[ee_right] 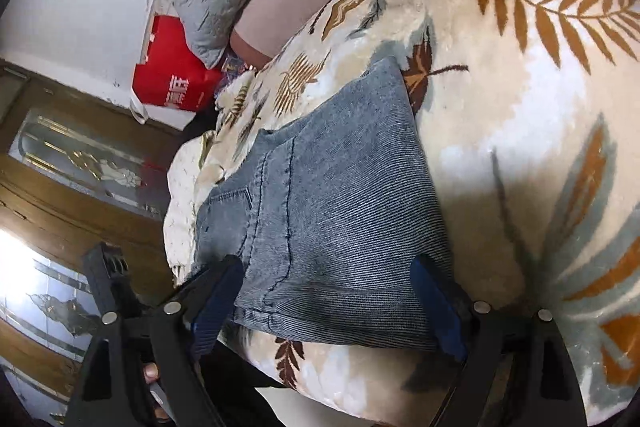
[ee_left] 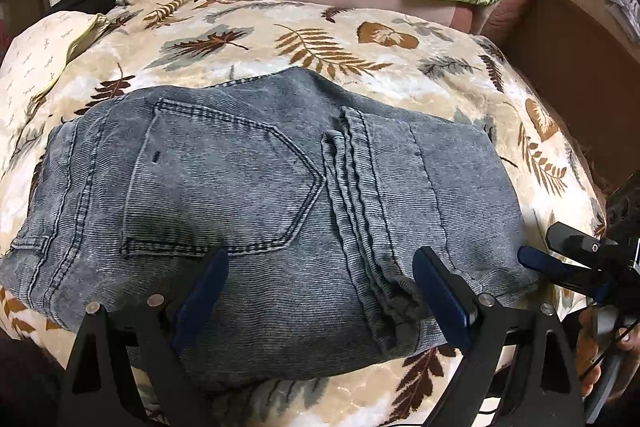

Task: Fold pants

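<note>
Jeans (ee_left: 256, 211) folded into a block mid-frame on the leaf blanket (ee_left: 320, 39), long axis left-right; left gripper (ee_left: 320, 295) spread over near edge, right gripper (ee_right: 332, 307) spread at the right end, probably touching nothing, both equally near.

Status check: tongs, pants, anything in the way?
Left tongs open, right tongs open, nothing gripped. Pants folded compact on leaf blanket. Nothing in the way.
</note>
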The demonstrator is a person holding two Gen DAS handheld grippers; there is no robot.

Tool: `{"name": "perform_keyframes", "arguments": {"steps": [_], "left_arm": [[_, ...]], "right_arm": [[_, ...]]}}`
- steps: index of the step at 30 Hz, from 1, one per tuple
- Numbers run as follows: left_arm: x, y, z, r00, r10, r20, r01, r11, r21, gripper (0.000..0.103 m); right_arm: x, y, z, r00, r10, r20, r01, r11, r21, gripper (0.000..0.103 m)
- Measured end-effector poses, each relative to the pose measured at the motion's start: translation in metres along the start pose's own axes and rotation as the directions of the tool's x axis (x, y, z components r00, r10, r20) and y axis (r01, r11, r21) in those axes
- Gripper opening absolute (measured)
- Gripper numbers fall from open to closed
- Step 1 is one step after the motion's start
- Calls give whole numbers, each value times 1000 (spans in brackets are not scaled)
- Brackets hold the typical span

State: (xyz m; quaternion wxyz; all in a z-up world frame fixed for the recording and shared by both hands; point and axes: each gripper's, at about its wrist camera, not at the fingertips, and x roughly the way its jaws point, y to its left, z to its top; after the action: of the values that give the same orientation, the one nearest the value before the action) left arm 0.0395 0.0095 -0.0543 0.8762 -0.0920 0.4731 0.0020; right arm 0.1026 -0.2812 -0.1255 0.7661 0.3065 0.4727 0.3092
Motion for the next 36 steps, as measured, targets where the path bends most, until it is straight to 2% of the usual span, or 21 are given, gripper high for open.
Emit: {"name": "perform_keyframes", "arguments": {"steps": [3, 6, 9, 11, 15, 17, 20, 22, 24, 25, 26, 28, 29, 31, 34, 36], "left_arm": [[-13, 13, 1, 999, -17, 42, 19, 999, -49, 93], [-32, 41, -1, 994, -36, 101, 51, 987, -151, 93], [-50, 82, -7, 986, -38, 161, 86, 949, -302, 93], [-59, 111, -14, 980, -4, 197, 84, 914, -397, 93], [-62, 138, -24, 977, 29, 210, 74, 882, -466, 93], [-64, 141, -27, 975, 33, 220, 78, 876, -476, 93], [-63, 136, -30, 976, 35, 215, 69, 886, -458, 93], [-66, 132, -31, 976, 39, 213, 58, 900, -432, 93], [-74, 124, -27, 971, 54, 233, 38, 927, -374, 93], [-78, 121, -23, 966, 88, 244, 0, 942, -337, 93], [-83, 117, -18, 954, 154, 259, -74, 953, -295, 93], [-80, 119, -9, 941, 225, 252, -158, 952, -261, 93], [-75, 125, -2, 938, 253, 236, -193, 948, -252, 93], [-64, 135, 6, 943, 263, 203, -208, 944, -257, 93], [-47, 155, 7, 952, 249, 176, -192, 938, -290, 93], [-38, 164, 2, 961, 224, 162, -167, 937, -307, 93]], "right_arm": [[0, 6, -1, 1000, -19, 4, 19, 999, -37, 88], [-5, 16, -2, 999, -17, 27, 19, 997, -79, 88], [-9, 26, 0, 998, -11, 64, 19, 993, -116, 88], [-9, 29, 1, 997, -10, 73, 19, 992, -124, 88], [-4, 34, 1, 997, -31, 67, 41, 988, -147, 88], [-3, 38, 0, 997, -41, 66, 52, 985, -164, 88], [-1, 45, -1, 996, -57, 66, 69, 979, -191, 88], [4, 54, 1, 995, -80, 51, 90, 974, -210, 88], [12, 74, 6, 994, -109, 32, 113, 957, -268, 88], [16, 84, 9, 994, -107, 22, 109, 948, -299, 88], [23, 98, 15, 993, -118, 12, 115, 933, -342, 88], [41, 128, 32, 985, -171, 2, 156, 896, -417, 88], [51, 142, 43, 985, -174, -16, 149, 885, -441, 88], [79, 167, 67, 984, -169, -59, 120, 867, -484, 87], [138, 189, 99, 950, -282, -135, 171, 831, -530, 80], [181, 191, 116, 907, -385, -168, 236, 799, -553, 69]]}}
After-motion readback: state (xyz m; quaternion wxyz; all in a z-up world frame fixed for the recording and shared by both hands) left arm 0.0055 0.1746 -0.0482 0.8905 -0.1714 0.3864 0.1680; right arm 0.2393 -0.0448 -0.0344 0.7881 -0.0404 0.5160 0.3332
